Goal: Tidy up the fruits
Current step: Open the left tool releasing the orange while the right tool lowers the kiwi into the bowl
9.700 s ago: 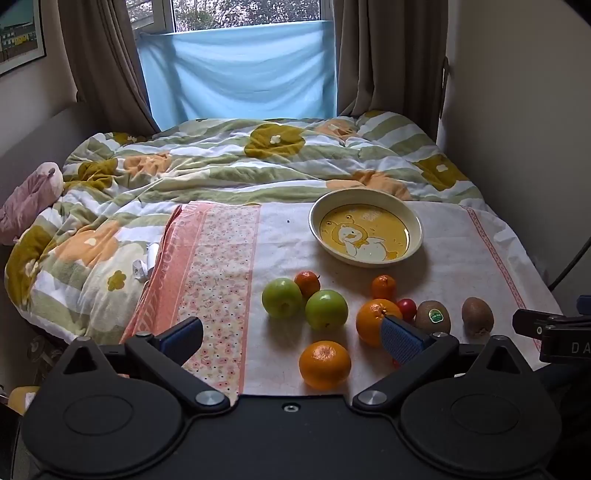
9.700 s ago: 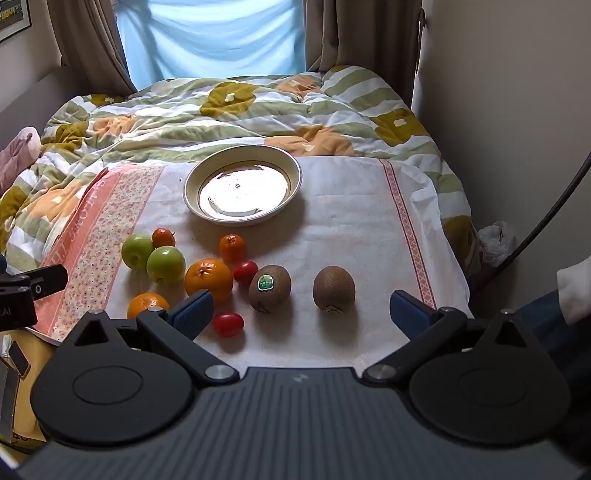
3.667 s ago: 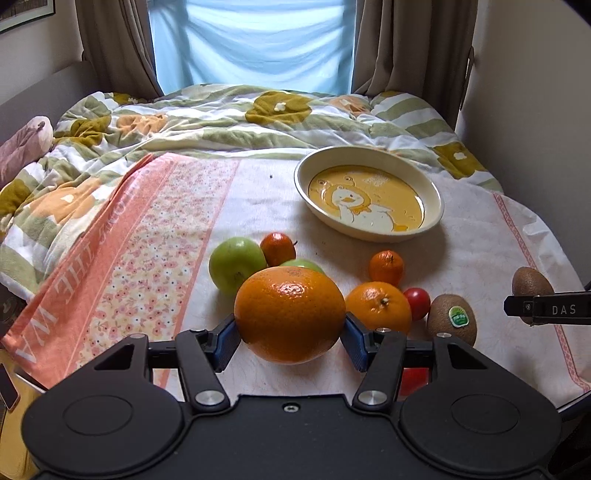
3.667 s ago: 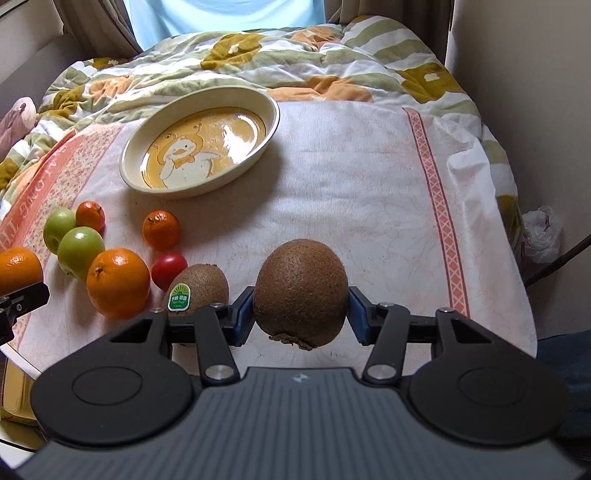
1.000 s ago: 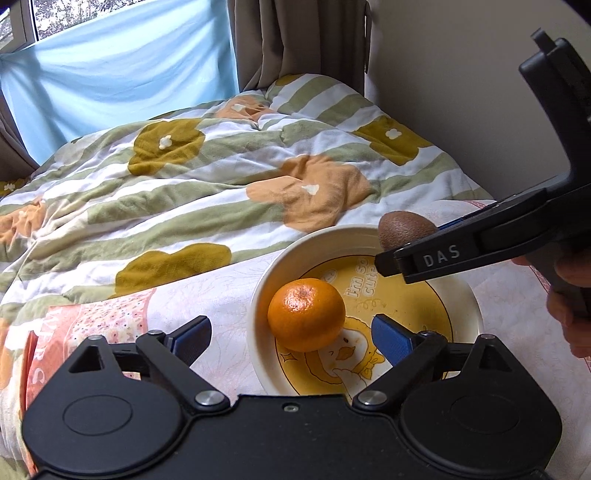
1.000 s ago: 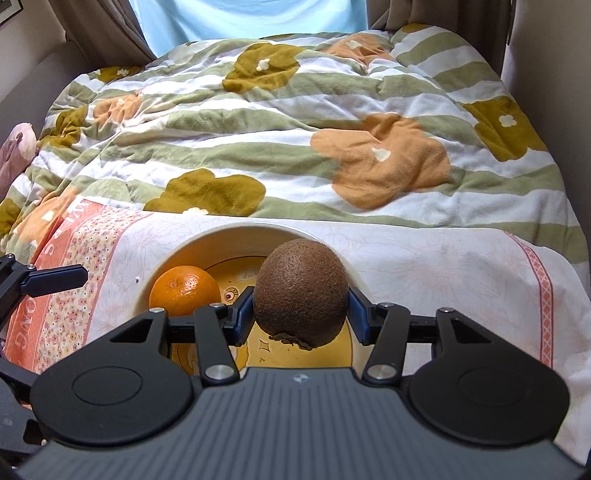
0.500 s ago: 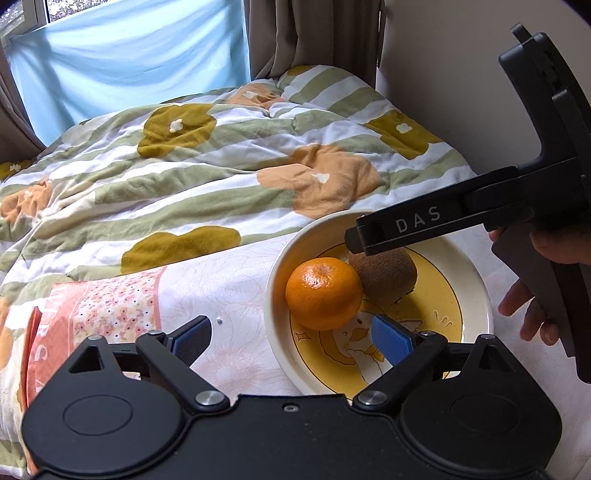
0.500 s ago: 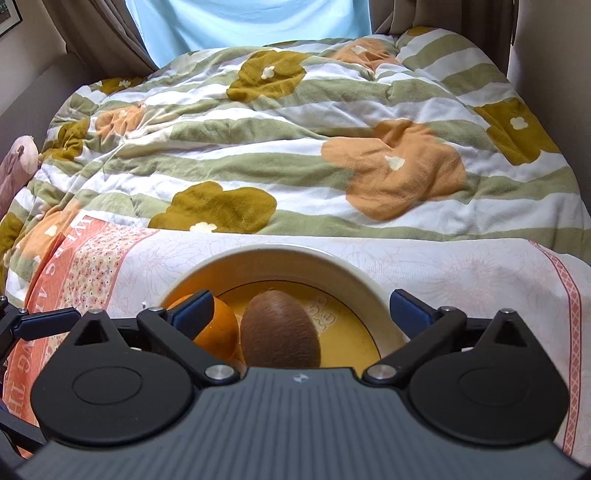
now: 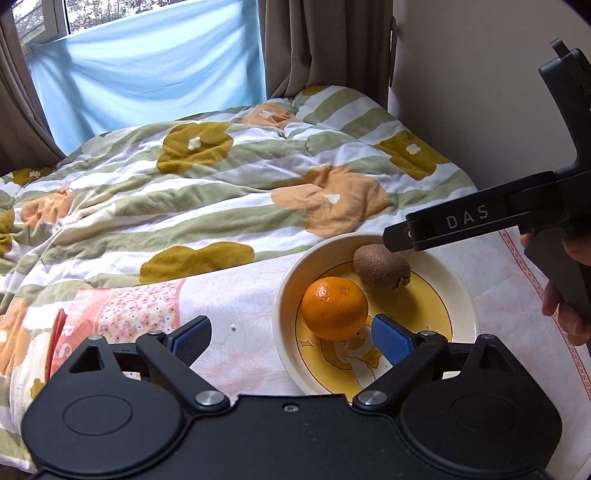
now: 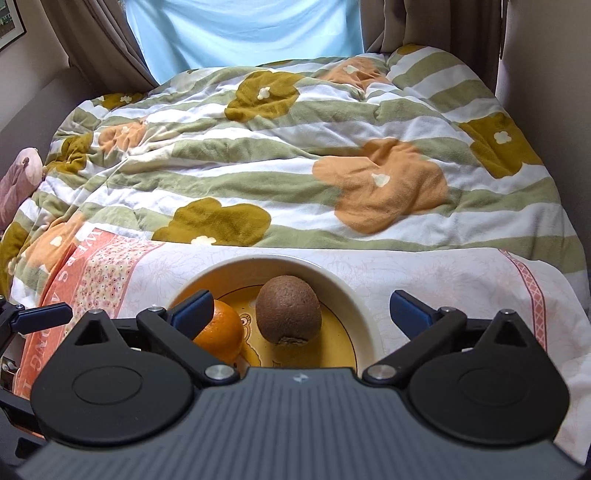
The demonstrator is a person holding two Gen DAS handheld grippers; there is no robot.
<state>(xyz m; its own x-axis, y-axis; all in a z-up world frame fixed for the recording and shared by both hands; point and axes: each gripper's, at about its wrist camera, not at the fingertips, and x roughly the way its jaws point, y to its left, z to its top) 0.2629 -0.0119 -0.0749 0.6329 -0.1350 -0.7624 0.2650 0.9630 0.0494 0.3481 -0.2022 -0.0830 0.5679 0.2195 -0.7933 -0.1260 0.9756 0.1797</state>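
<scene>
Bedding surrounds the bowl; orange and kiwi lie just ahead of both wide-open, empty hand-held grippers: left hand-held gripper, right hand-held gripper.

Domestic bedroom. A bed carries a flower-patterned striped quilt; brown curtains flank a window covered by pale blue cloth; a framed picture hangs on the wall.
</scene>
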